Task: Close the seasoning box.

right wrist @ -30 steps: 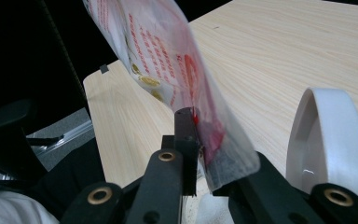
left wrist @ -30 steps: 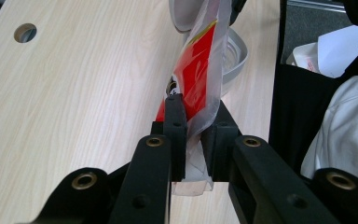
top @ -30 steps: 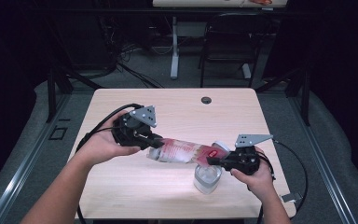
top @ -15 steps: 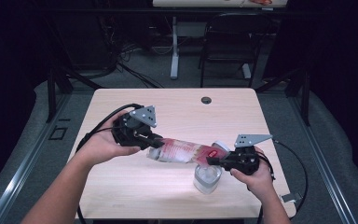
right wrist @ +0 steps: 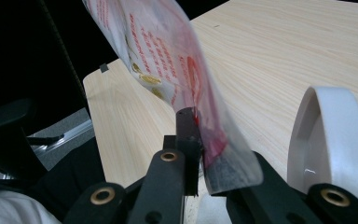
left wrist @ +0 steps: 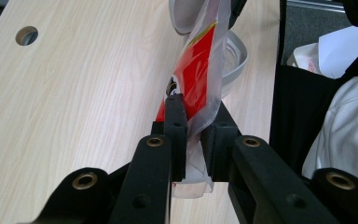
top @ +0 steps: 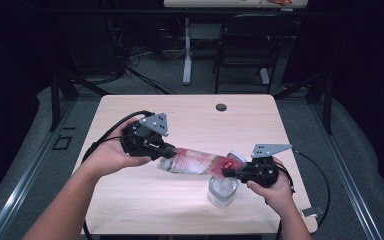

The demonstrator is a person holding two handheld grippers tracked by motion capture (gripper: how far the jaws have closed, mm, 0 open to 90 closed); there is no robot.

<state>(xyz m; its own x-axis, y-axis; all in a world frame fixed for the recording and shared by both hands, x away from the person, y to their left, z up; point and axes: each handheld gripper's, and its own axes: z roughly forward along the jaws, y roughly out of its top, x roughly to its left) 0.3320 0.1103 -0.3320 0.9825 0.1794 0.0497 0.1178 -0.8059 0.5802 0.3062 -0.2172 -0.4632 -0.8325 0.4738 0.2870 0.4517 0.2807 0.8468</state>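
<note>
**A:** so why's the snack packet (top: pixel 200 162) strung out like that between both hands?

**B:** looks to me like a tear-open or pour setup. The left claw (top: pixel 166 149) is pinched tight on one end of it, the right claw (top: pixel 226 172) is pinched tight on the other, so the packet hangs off the desk (top: pixel 190 112) and slants down toward the clear plastic tub (top: pixel 222 192). The right-hand end sits just above the tub's rim, which I'd guess is where the contents are meant to go

**A:** and the white thing?

**B:** the tub's lid (top: pixel 237 157), I think, lying just behind the tub. From the right gripper view it (right wrist: pixel 328 140) sits right beside the claw

**A:** what's the packet like up close?

**B:** thin see-through film with red printing, plus a solid red panel with a yellow edge (left wrist: pixel 198 70). Small gold bits (right wrist: pixel 150 79) show through the side, can't say what they are. The film buckles where the jaws bite, so it's soft and crinkly, and I can't tell if it's been opened
</note>
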